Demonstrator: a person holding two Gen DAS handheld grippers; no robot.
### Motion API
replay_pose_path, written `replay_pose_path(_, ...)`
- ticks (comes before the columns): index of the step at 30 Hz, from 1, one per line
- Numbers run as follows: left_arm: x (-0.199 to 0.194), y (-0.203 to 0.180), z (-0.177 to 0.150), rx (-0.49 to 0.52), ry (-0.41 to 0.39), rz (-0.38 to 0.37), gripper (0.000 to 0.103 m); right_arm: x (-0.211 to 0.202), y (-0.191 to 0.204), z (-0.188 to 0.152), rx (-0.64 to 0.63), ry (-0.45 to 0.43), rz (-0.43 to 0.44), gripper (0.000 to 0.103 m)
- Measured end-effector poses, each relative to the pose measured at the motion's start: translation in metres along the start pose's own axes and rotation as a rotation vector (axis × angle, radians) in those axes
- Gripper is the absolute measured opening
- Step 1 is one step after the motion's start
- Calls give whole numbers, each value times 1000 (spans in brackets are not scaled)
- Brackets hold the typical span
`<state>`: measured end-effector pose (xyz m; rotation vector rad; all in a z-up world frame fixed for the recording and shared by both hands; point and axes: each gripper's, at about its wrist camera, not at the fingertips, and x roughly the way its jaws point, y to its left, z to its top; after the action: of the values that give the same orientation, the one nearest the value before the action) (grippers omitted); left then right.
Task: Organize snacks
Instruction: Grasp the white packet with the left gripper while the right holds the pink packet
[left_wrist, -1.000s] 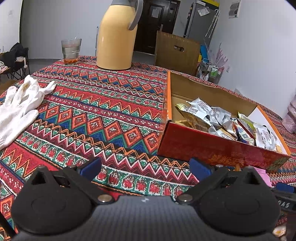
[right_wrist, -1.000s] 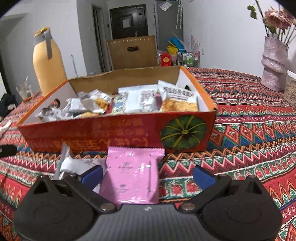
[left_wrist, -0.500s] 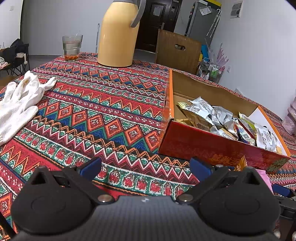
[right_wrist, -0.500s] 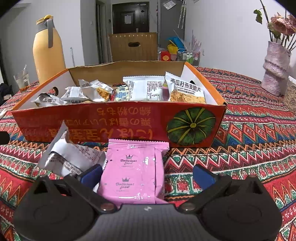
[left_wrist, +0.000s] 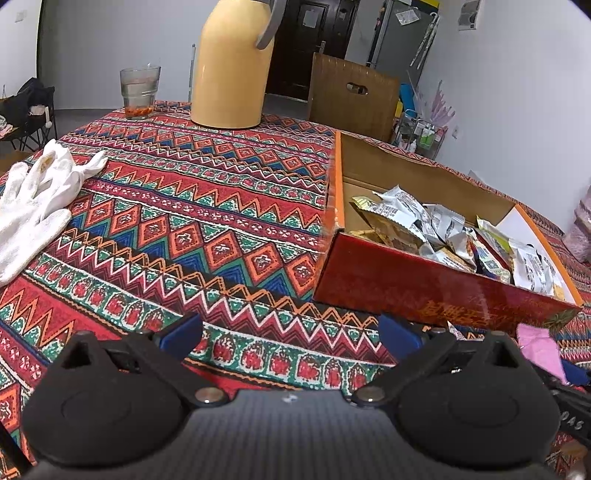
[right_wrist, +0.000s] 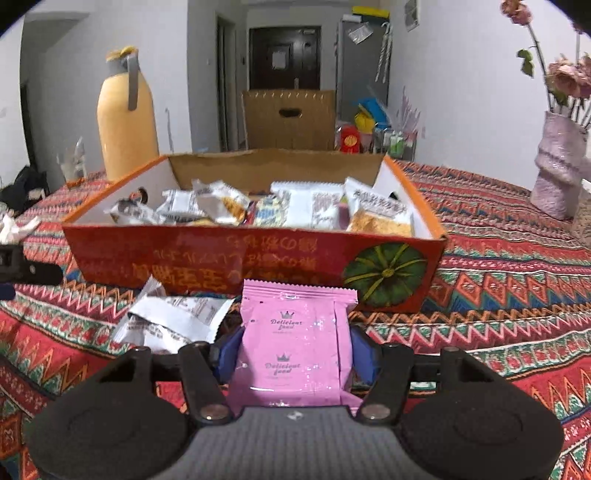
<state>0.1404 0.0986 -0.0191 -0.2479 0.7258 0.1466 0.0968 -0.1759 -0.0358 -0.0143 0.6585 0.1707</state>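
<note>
Right tool (right_wrist: 295, 349) closing on pink packet (right_wrist: 295, 343), in front of box (right_wrist: 255, 258) on surface | left tool (left_wrist: 290, 332) open, empty | risk: slick wrapper could slip from my shallow pinch.

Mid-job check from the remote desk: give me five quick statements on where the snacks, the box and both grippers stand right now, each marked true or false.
1. The pink foil snack packet sits between the right gripper fingers, whose jaws are closing. True.
2. The red cardboard snack box is empty. False: many wrapped snacks lie inside.
3. A white-and-silver snack wrapper lies on the patterned tablecloth, outside the box, left of the pink packet. True.
4. The left gripper grips a snack. False: its jaws stand wide with only tablecloth between.
5. The yellow thermos jug lies on its side. False: it stands upright.
</note>
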Motion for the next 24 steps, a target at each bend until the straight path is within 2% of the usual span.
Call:
replay_pose_path(5, -1, -14, -2, 40, 24, -5, 103, -9, -17, -2, 29, -30, -10, 61)
replay_pose_path(10, -11, -47, -9, 140, 39, -21, 103, -15, -32, -4, 39, -47, -20, 61)
replay_pose_path(15, -13, -77, -11, 190, 45, -16, 103, -20, -49, -8, 54, -67, -28, 61)
replay_pose_path(24, 10, -123, -13, 178, 131, -6, 103, -13, -67, -18, 111, -107, -46, 61)
